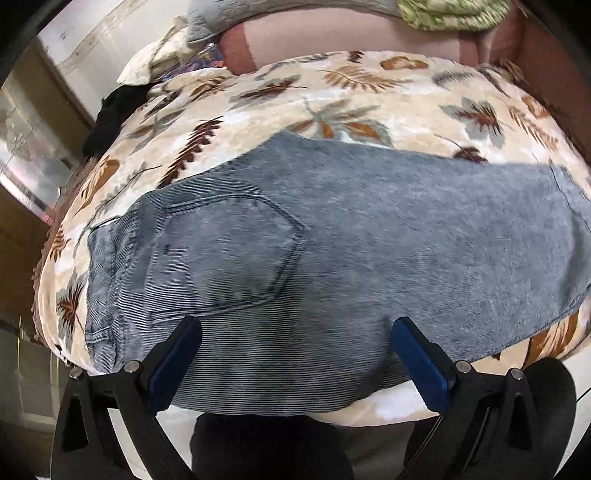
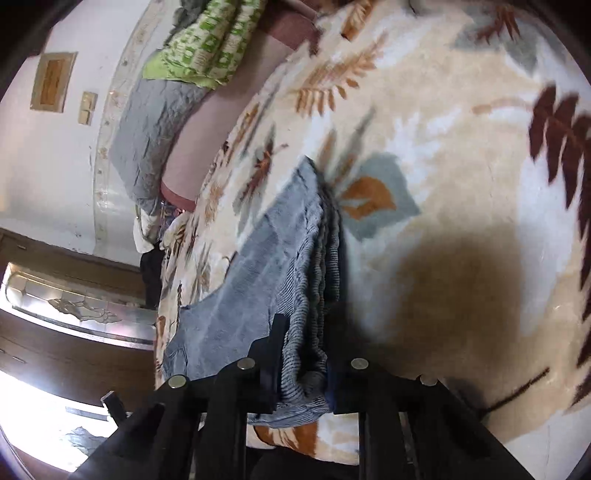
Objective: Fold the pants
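Grey-blue denim pants (image 1: 332,240) lie folded lengthwise across a leaf-patterned blanket (image 1: 332,92), back pocket up and waistband to the left. My left gripper (image 1: 297,325) hovers open over the pants' near edge, its blue-padded fingers spread wide with nothing pinched. In the right wrist view the pants (image 2: 273,266) run away from the camera, their stacked layers showing at the edge. My right gripper (image 2: 306,332) is shut on that bunched denim near the blanket's (image 2: 461,166) front edge.
Green patterned bedding (image 1: 450,14) and a grey quilt (image 1: 258,11) are piled at the far side on a pink sheet (image 1: 351,44). A black cloth (image 1: 118,110) hangs at the bed's left edge. A wooden cabinet with glass (image 2: 74,306) stands beyond it.
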